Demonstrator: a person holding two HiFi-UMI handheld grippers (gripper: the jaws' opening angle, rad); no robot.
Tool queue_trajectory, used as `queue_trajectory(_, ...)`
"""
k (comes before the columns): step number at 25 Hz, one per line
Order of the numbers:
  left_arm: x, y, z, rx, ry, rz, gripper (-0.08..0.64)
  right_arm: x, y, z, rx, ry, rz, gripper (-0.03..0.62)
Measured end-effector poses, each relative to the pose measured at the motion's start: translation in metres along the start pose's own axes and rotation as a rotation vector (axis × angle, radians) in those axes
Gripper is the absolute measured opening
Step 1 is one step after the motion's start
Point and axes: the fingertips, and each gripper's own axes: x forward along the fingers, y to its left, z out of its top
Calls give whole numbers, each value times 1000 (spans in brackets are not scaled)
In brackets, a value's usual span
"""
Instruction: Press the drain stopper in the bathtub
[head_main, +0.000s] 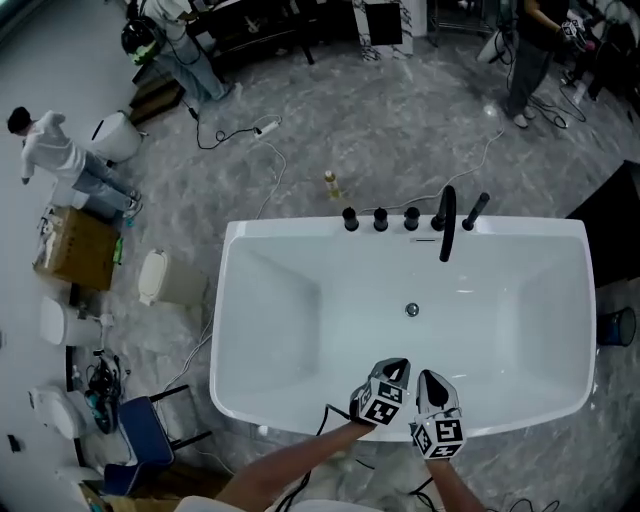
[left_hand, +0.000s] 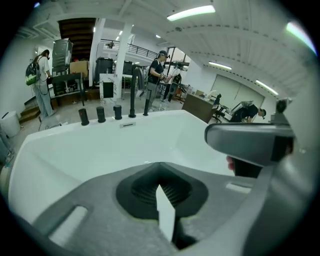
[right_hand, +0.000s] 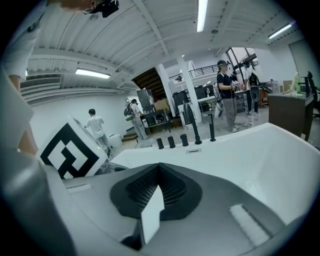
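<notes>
A white bathtub fills the middle of the head view. Its small round chrome drain stopper sits on the tub floor, near the far wall. Both grippers hover side by side over the near rim, pointing into the tub. My left gripper is shut and holds nothing, and so is my right gripper. In the left gripper view the shut left gripper hides the drain. The right gripper view shows the shut right gripper doing the same, with the left gripper's marker cube beside it.
A black faucet, three black knobs and a hand shower line the tub's far rim. A small bottle and a cable lie on the floor beyond. Toilets, a box and a blue chair stand to the left. People work far off.
</notes>
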Motion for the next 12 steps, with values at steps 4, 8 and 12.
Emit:
queue_trajectory(4,-67,-3,23,-24,-60,-13,-2,-24,38,46,-9,-59,11,3)
queue_trajectory(8,-133,-5,50,-85,-126,-24,-2,-46,70,94,-16,-121,24,3)
queue_trajectory(12,-186,-3,59,-101,-175,-36,-2,-52,111,127,-25,-191,59,3)
